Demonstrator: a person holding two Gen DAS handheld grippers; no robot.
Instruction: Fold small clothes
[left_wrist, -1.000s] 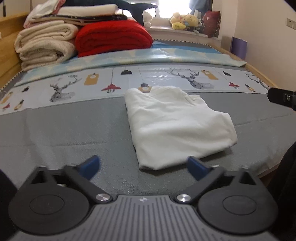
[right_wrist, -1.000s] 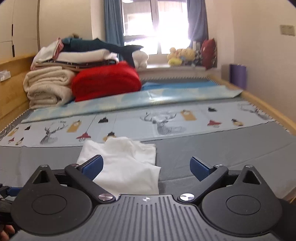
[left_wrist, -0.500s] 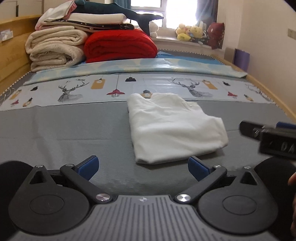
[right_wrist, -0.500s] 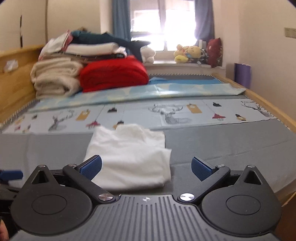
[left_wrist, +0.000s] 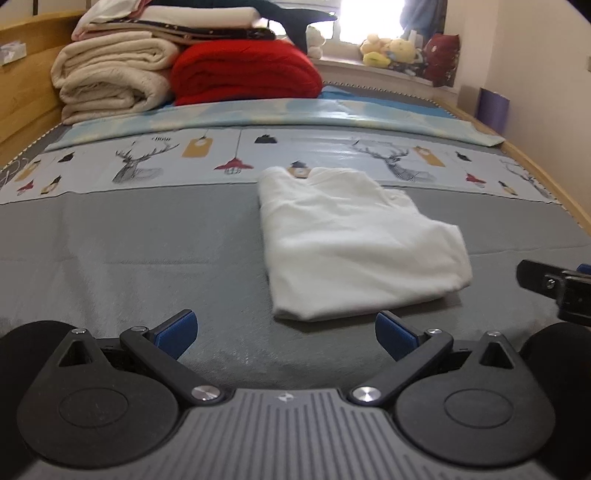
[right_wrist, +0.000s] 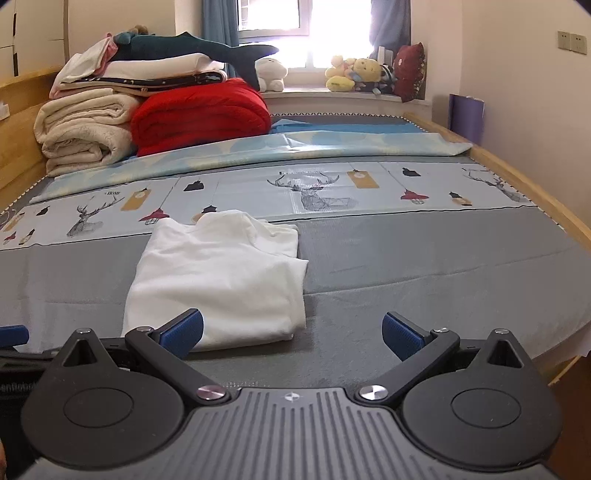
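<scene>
A white garment (left_wrist: 354, 243) lies folded into a compact rectangle on the grey bed cover (left_wrist: 129, 251). It also shows in the right wrist view (right_wrist: 221, 277). My left gripper (left_wrist: 286, 330) is open and empty, just short of the garment's near edge. My right gripper (right_wrist: 291, 330) is open and empty, with its left fingertip (right_wrist: 184, 328) in front of the garment's near edge. Part of the right gripper (left_wrist: 554, 284) shows at the right edge of the left wrist view.
A patterned deer sheet (right_wrist: 314, 188) crosses the bed behind the garment. Stacked cream blankets (right_wrist: 81, 129), a red blanket (right_wrist: 199, 114) and a plush shark (right_wrist: 199, 48) sit at the back left. Soft toys (right_wrist: 354, 74) line the windowsill. A wooden bed rail (right_wrist: 535, 195) runs along the right.
Both grippers have pulled back a little from the folded garment, which now lies farther ahead in both views. The garment itself has not moved. Both jaws stay open.
</scene>
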